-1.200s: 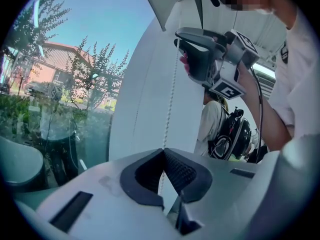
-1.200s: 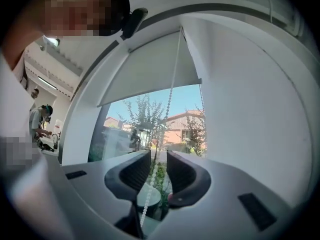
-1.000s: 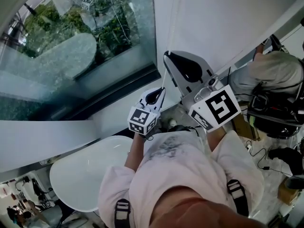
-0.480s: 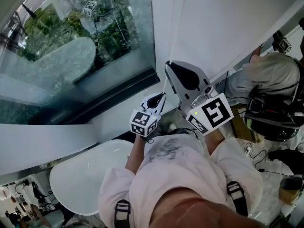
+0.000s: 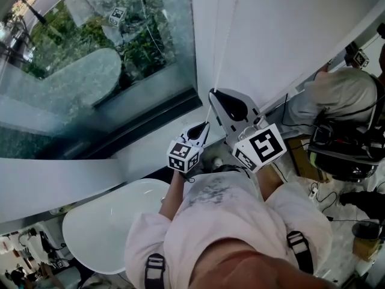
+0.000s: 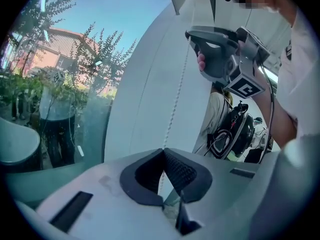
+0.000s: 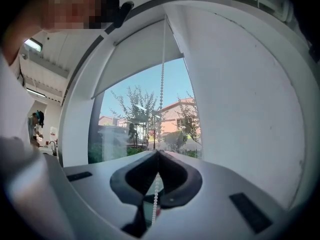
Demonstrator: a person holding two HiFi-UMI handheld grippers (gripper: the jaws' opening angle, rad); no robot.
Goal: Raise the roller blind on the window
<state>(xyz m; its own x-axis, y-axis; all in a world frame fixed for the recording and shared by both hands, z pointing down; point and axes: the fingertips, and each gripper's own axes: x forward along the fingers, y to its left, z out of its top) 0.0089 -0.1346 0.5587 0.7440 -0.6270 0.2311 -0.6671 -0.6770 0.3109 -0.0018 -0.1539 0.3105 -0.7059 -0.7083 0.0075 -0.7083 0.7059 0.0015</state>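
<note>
Two claws were on the one bead chain [image 5: 215, 53], stacked one above the other.

Head view: the right claw [image 5: 210, 93] was the upper one and the left claw [image 5: 206, 126] sat just below it. Both were close to the white wall strip beside the window [image 5: 90, 65]. The roller blind [image 5: 295, 23] filled the frame's upper right. Several thin lines ran upward there, and I could not tell whether both claws held the same strand.

Left claw view: the jaws were fully closed and the pads met on the chain [image 6: 175, 109], which rose straight out of them. The right claw [image 6: 190, 35] was visible higher up on that line.

Right claw view: the jaws were closed and the beads [image 7: 156, 186] were pinched between the pads. The chain ran up to the blind [image 7: 140, 54], whose lower edge hung only partway down the glass, so I judged it partly raised.

Step in hand, as judged: a downward haul on the chain. To do it well:
- Pull along the chain's own line; a sideways drag could jump beads off the clutch at the top.
- Keep the beads centred in the pads.
- Release only one claw at a time when reaching up for a new hold, so that the blind cannot run back.
- Check that the hem rises. If it drops, switch to the other strand.
</note>
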